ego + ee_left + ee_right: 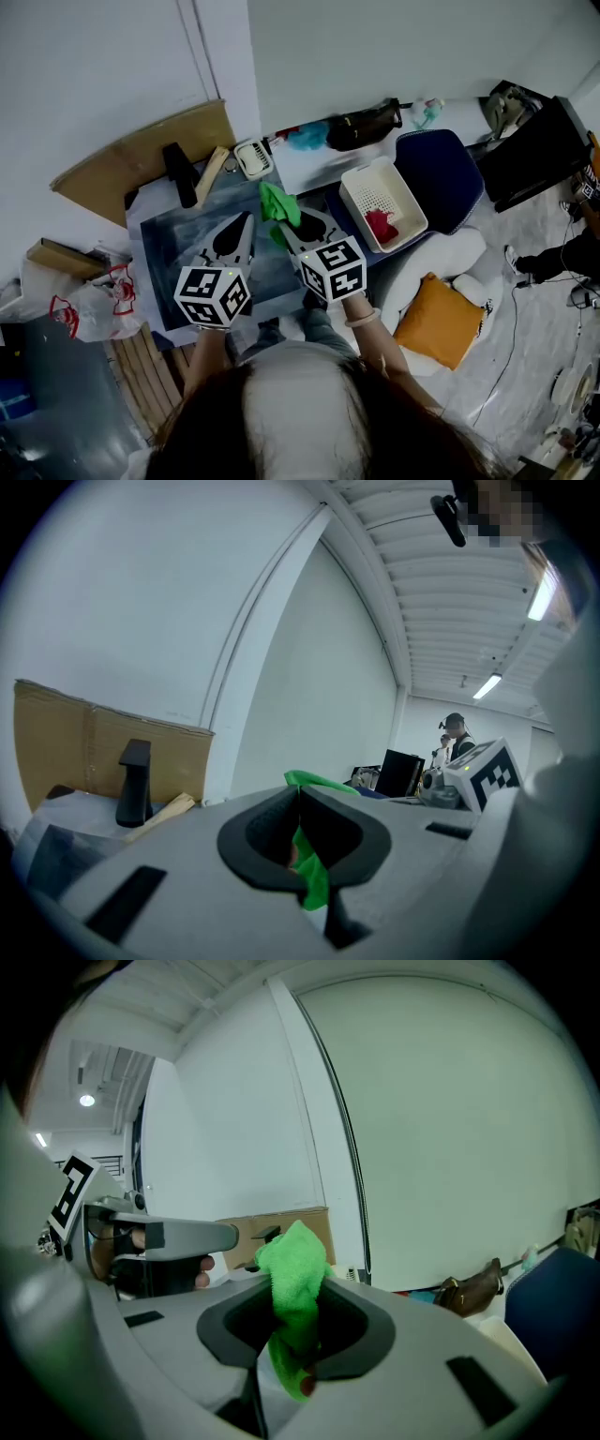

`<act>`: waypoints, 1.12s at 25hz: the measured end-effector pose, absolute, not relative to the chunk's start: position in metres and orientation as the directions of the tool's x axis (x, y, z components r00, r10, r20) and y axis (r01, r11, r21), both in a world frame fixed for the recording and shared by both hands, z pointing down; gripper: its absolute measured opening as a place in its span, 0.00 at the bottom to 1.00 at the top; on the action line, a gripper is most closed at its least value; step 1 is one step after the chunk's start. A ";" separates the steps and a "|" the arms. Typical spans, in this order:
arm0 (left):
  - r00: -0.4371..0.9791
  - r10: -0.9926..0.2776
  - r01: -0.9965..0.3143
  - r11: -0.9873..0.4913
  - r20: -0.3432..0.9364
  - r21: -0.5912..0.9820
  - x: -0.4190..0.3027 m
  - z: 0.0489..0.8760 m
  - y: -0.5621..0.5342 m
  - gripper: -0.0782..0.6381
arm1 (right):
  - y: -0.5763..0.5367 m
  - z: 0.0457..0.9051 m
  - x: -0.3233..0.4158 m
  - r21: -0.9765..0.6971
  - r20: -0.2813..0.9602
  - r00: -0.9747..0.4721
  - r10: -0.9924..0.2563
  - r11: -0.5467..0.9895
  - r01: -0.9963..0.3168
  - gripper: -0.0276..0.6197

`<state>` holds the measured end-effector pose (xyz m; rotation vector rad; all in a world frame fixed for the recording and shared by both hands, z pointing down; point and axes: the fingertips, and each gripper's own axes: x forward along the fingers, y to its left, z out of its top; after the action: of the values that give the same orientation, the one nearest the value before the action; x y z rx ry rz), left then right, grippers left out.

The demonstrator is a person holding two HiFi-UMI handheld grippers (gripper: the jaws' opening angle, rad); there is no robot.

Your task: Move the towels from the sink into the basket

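Note:
A bright green towel (278, 203) hangs over the dark sink (178, 246), and my right gripper (286, 225) is shut on it. In the right gripper view the towel (292, 1265) bulges above the closed jaws and droops between them. My left gripper (247, 219) sits close beside it on the left. Its jaws meet at the tips (298, 803), with a strip of the same towel (315, 782) showing above and below the seam. To the right stands the white basket (354, 185) with a red towel (381, 226) inside. Whatever else lies in the sink is hidden by the grippers.
A black faucet (178, 172) and a white soap dish (253, 157) stand at the back of the sink, with cardboard (141, 150) against the wall. A blue chair (442, 171) is beyond the basket. An orange cushion (439, 323) lies on the floor. A person (456, 739) stands far off.

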<state>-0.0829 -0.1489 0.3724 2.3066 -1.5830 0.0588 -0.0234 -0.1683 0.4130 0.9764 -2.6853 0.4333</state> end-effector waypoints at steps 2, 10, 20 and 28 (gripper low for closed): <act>0.377 -0.898 -0.913 -0.318 0.228 0.257 -0.070 0.373 -0.153 0.12 | -0.172 0.414 -0.008 -0.193 0.333 -0.742 -0.582 0.728 -0.658 0.22; 0.401 -0.883 -0.905 -0.340 0.243 0.255 -0.016 0.379 -0.172 0.12 | -0.191 0.420 0.049 -0.200 0.342 -0.725 -0.597 0.708 -0.677 0.22; 0.458 -0.851 -0.881 -0.398 0.257 0.254 0.053 0.388 -0.196 0.12 | -0.221 0.431 0.111 -0.192 0.355 -0.694 -0.626 0.678 -0.710 0.22; 0.487 -0.832 -0.869 -0.430 0.266 0.244 0.095 0.395 -0.220 0.12 | -0.242 0.442 0.158 -0.178 0.372 -0.669 -0.644 0.657 -0.732 0.22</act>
<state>0.0946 -0.2197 0.3955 2.3906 -1.4271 0.1492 0.1581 -0.2420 0.4416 1.1050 -2.5994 0.4581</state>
